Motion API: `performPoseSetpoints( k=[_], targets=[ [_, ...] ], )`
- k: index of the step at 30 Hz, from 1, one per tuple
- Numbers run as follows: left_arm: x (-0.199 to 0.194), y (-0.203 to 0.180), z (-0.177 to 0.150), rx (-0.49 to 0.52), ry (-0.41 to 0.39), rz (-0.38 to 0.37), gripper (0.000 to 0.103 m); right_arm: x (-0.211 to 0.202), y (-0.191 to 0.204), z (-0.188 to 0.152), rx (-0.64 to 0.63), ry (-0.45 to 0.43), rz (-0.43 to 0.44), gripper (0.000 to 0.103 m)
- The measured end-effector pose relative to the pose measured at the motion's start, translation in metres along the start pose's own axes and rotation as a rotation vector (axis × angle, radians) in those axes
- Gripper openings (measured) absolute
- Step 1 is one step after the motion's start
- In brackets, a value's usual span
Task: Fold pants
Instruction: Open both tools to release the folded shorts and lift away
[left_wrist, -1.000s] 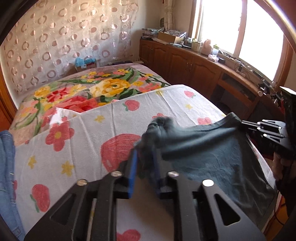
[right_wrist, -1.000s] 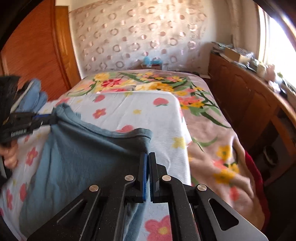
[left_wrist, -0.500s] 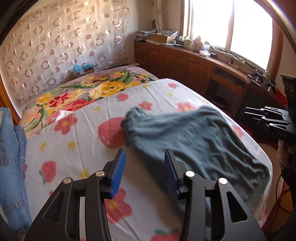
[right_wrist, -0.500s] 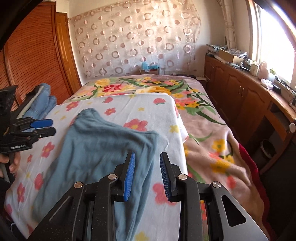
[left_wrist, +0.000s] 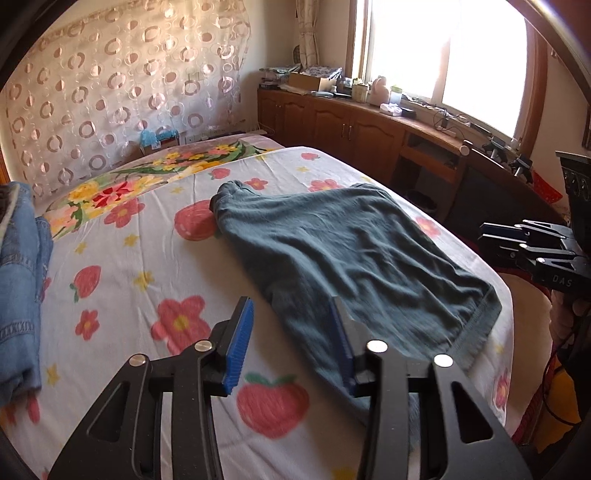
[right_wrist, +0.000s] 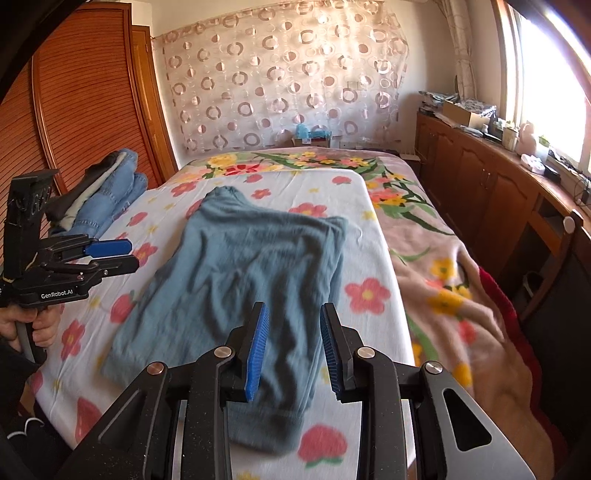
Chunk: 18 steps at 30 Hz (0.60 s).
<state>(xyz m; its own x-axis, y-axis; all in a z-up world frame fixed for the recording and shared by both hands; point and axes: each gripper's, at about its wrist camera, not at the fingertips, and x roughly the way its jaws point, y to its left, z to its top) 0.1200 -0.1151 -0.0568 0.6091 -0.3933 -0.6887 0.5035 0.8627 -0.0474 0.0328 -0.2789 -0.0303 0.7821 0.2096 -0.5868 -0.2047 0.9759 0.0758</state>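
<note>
Left claw (left_wrist: 291, 343) sits at the bottom of its frame, jaws apart after just closing in a bit, nothing between them. Right claw (right_wrist: 291, 347) is likewise parted and empty. Both hang above the near end of the teal pants (right_wrist: 236, 280), which lie folded across the middle of the flowery bed (right_wrist: 373, 236). Folded jeans (right_wrist: 110, 192) are stacked at the left.

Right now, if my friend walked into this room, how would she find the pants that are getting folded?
Look at the big bed and the white sheet with red flowers and strawberries spread over it. The pants lie flat in the middle of that sheet, plain grey-blue and soft-looking. The only other clothes are the denim jeans piled at the sheet's edge near the wooden wardrobe.
</note>
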Motion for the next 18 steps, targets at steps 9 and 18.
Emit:
performPoseSetpoints(
  k=[9, 18],
  targets=[
    [-0.01, -0.007, -0.02, -0.028, 0.028, -0.039, 0.035, -0.013, 0.006, -0.016, 0.012, 0.023, 0.009, 0.03],
    [-0.015, -0.015, -0.036, -0.029, 0.035, -0.075, 0.083, -0.015, 0.006, -0.024, 0.04, 0.036, 0.032, 0.03]
  ],
)
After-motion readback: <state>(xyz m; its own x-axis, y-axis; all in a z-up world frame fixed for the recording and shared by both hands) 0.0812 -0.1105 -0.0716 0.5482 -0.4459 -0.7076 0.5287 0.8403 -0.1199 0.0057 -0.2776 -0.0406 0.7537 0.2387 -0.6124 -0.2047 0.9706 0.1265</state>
